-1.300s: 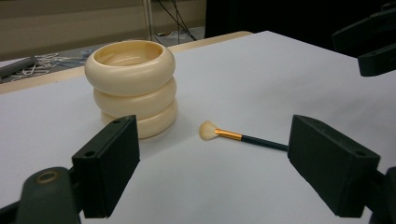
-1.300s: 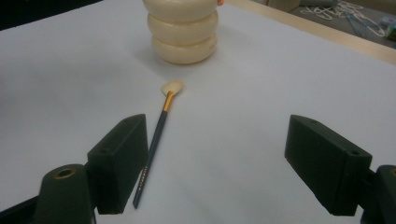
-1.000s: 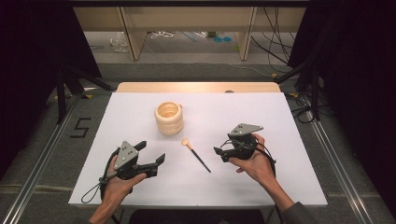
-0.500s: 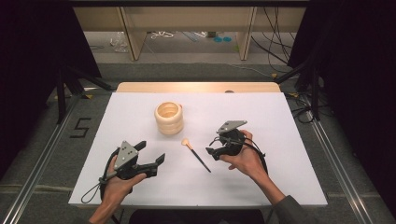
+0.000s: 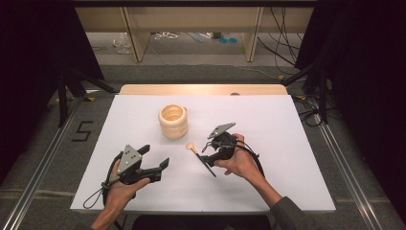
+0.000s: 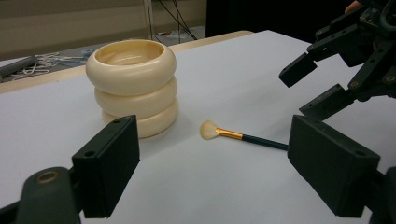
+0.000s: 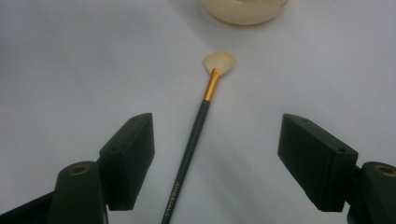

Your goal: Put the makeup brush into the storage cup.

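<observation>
A: Where could we pass a hand on the desk (image 5: 297, 124)?

B: The whole far right side lies bare, and so does the near strip by the front edge.

A: What blocks us in the middle?

B: The ringed cream pot (image 5: 173, 121) stands upright there; the brush (image 5: 200, 156) lies flat just beside it, apart, between our right gripper's (image 5: 207, 154) spread jaws.

Bright, even light falls from above on the white table (image 5: 297, 143), which glows against near-black surroundings at the left and right edges of the high view, and shadows under the grippers stay soft and short. In the left gripper view the ringed cream pot (image 6: 133, 84) carries gentle glare on its rim while the near jaws blur. The right gripper view is sharp mid-frame on the brush (image 7: 196, 135), hazy at the top edge.
</observation>
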